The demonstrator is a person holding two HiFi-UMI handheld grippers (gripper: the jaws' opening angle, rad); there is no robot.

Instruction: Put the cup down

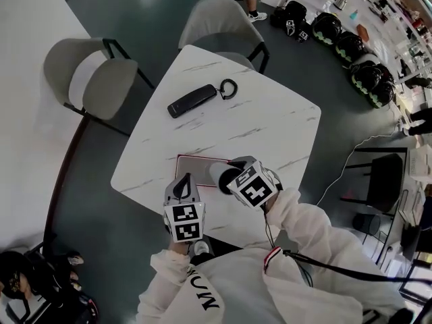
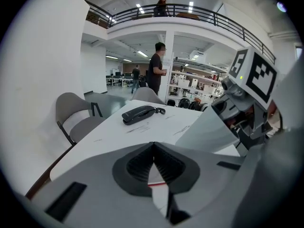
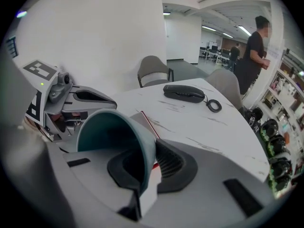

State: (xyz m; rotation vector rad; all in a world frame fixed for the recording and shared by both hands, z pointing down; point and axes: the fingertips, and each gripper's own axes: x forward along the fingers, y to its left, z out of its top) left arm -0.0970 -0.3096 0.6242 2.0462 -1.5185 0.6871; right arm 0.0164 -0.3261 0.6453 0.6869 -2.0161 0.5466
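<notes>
I see a white, marble-veined table [image 1: 270, 123] with a black telephone handset [image 1: 192, 100] lying on it, its cord [image 1: 228, 88] coiled in a loop at one end. A flat grey pad with a red edge [image 1: 197, 167] lies well apart from the handset. A grey chair [image 1: 91, 79] and a second grey chair [image 1: 219, 22] stand at the table's far sides. Beyond the table stands a person in dark clothes [image 2: 156, 72].

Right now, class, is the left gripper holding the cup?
No, the right gripper pinches the cup; the left gripper is shut and empty.
</notes>
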